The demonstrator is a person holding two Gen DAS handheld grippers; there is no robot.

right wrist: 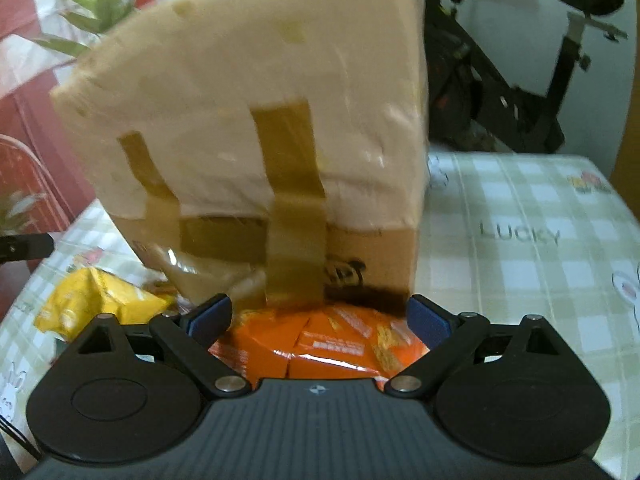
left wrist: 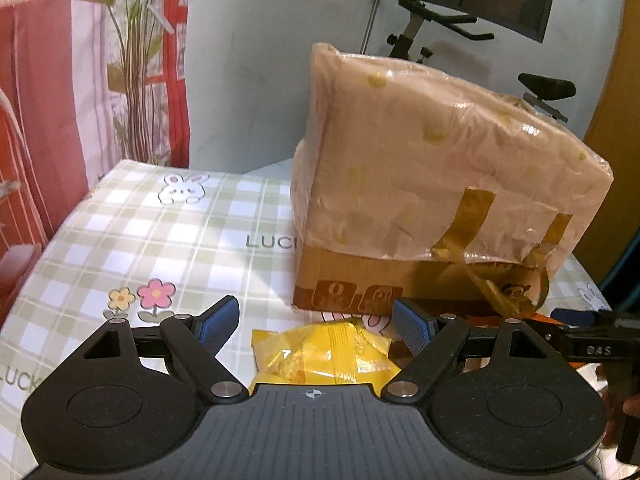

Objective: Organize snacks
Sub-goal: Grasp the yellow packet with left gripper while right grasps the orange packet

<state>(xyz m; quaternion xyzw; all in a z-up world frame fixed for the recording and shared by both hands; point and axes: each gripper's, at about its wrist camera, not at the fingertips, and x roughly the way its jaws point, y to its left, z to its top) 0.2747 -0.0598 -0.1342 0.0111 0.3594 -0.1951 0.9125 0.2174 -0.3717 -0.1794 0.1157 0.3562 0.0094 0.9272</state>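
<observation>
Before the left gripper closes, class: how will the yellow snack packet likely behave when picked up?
The yellow snack packet looks like thin crinkled film, so it will probably flex and crumple between the left gripper pads. Its glossy wrapper may slip. It seems puffed with air and light, and the contents could crush under a hard squeeze.

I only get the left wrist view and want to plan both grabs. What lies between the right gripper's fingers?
Observer: An orange plastic snack packet lies between the right gripper fingers, which stand open.
Operator: Is anything taped on that side of the wrapped cardboard box?
Observer: Yes, the wrapped cardboard box carries crossed brown tape strips there.
Operator: Is my yellow plastic snack packet visible from there?
Observer: Yes, the yellow plastic snack packet lies left of the orange one.
</observation>
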